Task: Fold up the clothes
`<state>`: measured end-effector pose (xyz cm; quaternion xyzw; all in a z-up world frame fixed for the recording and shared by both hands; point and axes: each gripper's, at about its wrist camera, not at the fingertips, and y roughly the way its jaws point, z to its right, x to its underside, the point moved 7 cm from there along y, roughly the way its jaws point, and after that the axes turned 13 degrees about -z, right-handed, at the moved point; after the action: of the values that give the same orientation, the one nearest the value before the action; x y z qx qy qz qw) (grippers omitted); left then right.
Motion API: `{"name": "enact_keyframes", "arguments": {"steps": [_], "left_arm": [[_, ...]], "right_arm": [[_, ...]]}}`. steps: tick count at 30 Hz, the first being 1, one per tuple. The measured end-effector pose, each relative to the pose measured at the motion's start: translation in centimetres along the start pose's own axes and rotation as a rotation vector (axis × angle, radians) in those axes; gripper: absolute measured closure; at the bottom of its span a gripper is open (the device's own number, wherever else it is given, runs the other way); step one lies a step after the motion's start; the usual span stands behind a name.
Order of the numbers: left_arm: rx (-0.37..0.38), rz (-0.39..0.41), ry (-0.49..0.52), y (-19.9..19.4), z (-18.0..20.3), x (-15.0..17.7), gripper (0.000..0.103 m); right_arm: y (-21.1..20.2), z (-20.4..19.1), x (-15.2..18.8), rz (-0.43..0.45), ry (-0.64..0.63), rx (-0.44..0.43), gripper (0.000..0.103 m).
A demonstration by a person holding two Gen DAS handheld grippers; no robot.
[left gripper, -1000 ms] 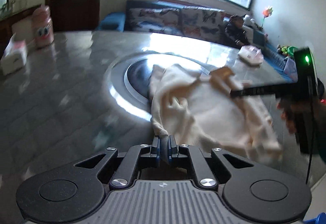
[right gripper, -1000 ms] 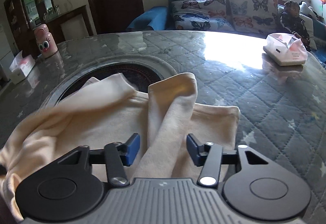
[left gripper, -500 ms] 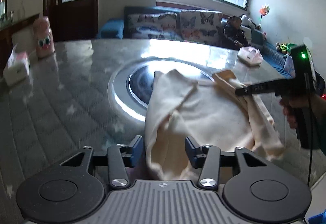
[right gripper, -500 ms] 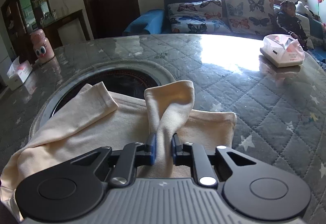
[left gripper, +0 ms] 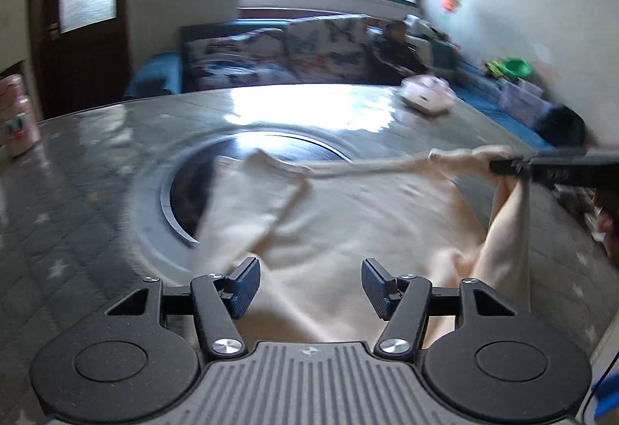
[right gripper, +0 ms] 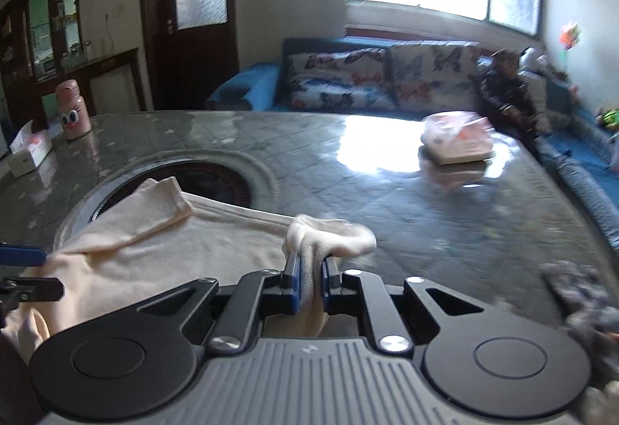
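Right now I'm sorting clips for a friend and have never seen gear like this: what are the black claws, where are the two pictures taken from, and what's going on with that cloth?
No robot here: a person holds a two-finger gripper in each hand, with a fisheye camera on each looking along its fingers.

The left gripper fills the foot of the left picture. Its jaws have just been opening and stand apart, above the cream garment without pinching it.

In the right picture the right gripper is shut on a sleeve of the garment and lifts it.

The garment lies on a grey quilted table, partly over a round dark inset. A tissue pack and pink bottle stand farther back.
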<state>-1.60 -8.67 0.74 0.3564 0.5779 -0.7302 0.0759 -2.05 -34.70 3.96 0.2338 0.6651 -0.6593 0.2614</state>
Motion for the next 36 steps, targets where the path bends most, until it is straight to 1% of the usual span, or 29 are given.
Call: {"name": "enact_keyframes", "arguments": {"steps": [3, 6, 12, 16, 20, 22, 23, 24, 27, 29, 31, 32, 33, 36], "left_arm": [[0.029, -0.02, 0.049, 0.5, 1.4, 0.8, 0.042], [0.049, -0.043, 0.072, 0.7, 2.1, 1.9, 0.042], [0.085, -0.1, 0.087, 0.3, 2.6, 5.0, 0.043], [0.092, -0.119, 0.11, -0.5, 2.9, 7.1, 0.043], [0.134, -0.135, 0.098, -1.3, 2.9, 7.9, 0.043], [0.147, -0.143, 0.105, -1.6, 3.1, 8.3, 0.043], [0.152, -0.147, 0.113, -1.8, 3.2, 8.4, 0.043], [0.16, -0.146, 0.113, -2.0, 3.2, 8.2, 0.043], [0.184, -0.141, 0.113, -2.4, 3.2, 7.6, 0.042], [0.2, -0.138, 0.113, -2.8, 3.2, 7.2, 0.042], [0.205, -0.114, 0.107, -3.1, 3.1, 6.3, 0.042], [0.206, -0.104, 0.103, -3.2, 3.1, 5.9, 0.04], [0.208, -0.094, 0.1, -3.4, 3.1, 5.5, 0.038], [0.189, -0.073, 0.096, -2.8, 3.1, 4.2, 0.036]], "right_arm": [[-2.0, 1.3, 1.5, 0.011, 0.024, 0.031, 0.094], [-3.2, 2.6, 3.4, 0.005, 0.054, 0.058, 0.094], [-2.2, 4.9, 7.3, -0.082, 0.106, 0.112, 0.094], [-1.5, 5.9, 8.9, -0.116, 0.127, 0.14, 0.093], [-1.5, 6.4, 9.6, -0.131, 0.139, 0.146, 0.093], [-1.6, 6.6, 9.8, -0.137, 0.14, 0.154, 0.089], [-1.7, 6.6, 9.9, -0.139, 0.138, 0.161, 0.083], [-1.9, 6.7, 9.9, -0.141, 0.136, 0.168, 0.079], [-2.6, 6.9, 9.8, -0.134, 0.138, 0.169, 0.072], [-3.2, 6.5, 9.4, -0.122, 0.12, 0.169, 0.069], [-3.8, 6.1, 9.0, -0.109, 0.1, 0.17, 0.062], [-4.0, 5.6, 8.6, -0.096, 0.078, 0.167, 0.06], [-4.2, 5.1, 8.2, -0.087, 0.062, 0.156, 0.06], [-3.9, 3.3, 7.0, -0.065, 0.01, 0.114, 0.057]]}}
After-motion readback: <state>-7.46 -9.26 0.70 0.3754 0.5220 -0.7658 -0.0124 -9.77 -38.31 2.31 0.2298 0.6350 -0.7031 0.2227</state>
